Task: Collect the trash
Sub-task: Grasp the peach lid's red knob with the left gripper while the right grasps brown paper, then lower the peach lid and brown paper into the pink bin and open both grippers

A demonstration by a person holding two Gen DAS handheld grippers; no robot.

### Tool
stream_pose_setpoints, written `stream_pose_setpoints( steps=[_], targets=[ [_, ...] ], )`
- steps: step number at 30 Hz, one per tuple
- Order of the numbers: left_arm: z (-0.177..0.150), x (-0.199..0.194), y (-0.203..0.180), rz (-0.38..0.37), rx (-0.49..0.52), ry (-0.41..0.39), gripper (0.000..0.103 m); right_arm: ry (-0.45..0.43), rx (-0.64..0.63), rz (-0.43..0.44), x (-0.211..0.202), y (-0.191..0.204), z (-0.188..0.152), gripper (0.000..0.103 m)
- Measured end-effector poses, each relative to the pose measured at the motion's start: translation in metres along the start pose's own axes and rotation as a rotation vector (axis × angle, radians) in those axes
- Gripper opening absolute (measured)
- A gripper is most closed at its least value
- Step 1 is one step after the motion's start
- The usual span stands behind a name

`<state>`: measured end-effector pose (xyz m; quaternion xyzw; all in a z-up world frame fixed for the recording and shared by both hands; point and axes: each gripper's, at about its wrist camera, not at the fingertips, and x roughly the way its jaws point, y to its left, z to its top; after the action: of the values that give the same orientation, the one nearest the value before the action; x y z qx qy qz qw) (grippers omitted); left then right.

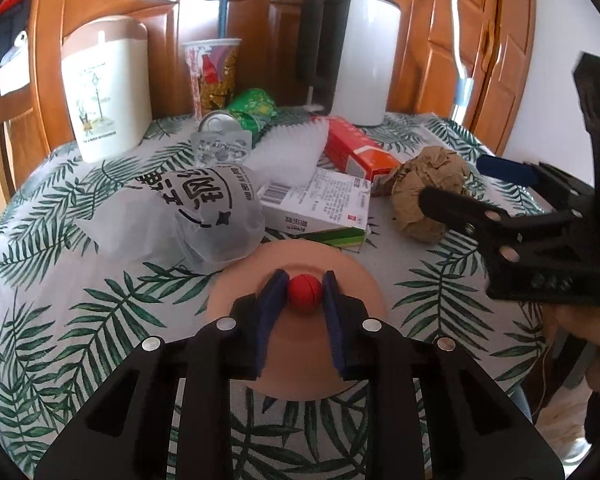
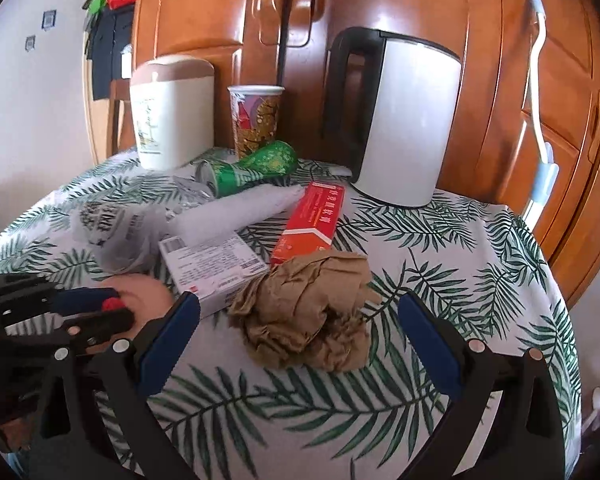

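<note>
Wooden cupboard doors (image 2: 380,8) back a table (image 1: 100,320) covered by a leaf-print cloth. On its near part lies a flat pink lid (image 1: 352,280) with a red knob (image 1: 305,293); the left gripper (image 1: 305,296) has its blue pads closed on that knob, one on each side. To the right, crumpled brown paper (image 2: 312,312) sits on the cloth between the widely parted fingers of the right gripper (image 2: 300,320), which touch nothing; in the left view one black finger crosses in front of the paper. Just beside the paper lie a white box (image 2: 212,264) and an orange box (image 2: 312,220), the white one touching the lid's far edge. Left of the white box sits a printed grey bag (image 1: 204,216), resting against the lid's rim. Behind these come a white foam sheet (image 1: 288,148), a blister pack (image 1: 220,148) and a crushed green can (image 2: 252,168) on its side. Along the far edge stand a cream bin (image 1: 108,88), a printed paper cup (image 1: 212,76) and a white kettle (image 2: 408,120) with a black handle. A person's hand (image 1: 580,328) shows below the right gripper.
</note>
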<state>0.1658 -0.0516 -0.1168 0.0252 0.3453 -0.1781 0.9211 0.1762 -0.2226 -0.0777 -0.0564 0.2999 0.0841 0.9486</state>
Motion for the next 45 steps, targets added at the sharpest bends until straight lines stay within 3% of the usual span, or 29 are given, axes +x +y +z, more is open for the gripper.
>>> stream_pose_setpoints(
  steps=[6, 11, 19, 32, 45],
  targets=[
    [-0.001, 0.000, -0.002, 0.010, 0.014, -0.007, 0.024, 0.047, -0.016, -0.005, 0.016, 0.000, 0.004, 0.096],
    [-0.001, -0.001, -0.003, 0.015, 0.026, -0.006, 0.024, 0.115, -0.021, 0.010, 0.030, 0.001, 0.004, 0.074],
    [-0.003, -0.002, -0.004, 0.021, 0.035, -0.018, 0.023, 0.113, -0.032, 0.011, 0.025, 0.003, 0.001, 0.061],
    [-0.009, -0.015, -0.013, 0.008, 0.056, -0.030, 0.023, 0.036, -0.035, 0.075, -0.015, 0.002, -0.019, 0.060],
    [-0.047, -0.089, -0.031, -0.014, 0.110, -0.044, 0.023, -0.042, -0.039, 0.145, -0.109, 0.033, -0.058, 0.060]
  ],
)
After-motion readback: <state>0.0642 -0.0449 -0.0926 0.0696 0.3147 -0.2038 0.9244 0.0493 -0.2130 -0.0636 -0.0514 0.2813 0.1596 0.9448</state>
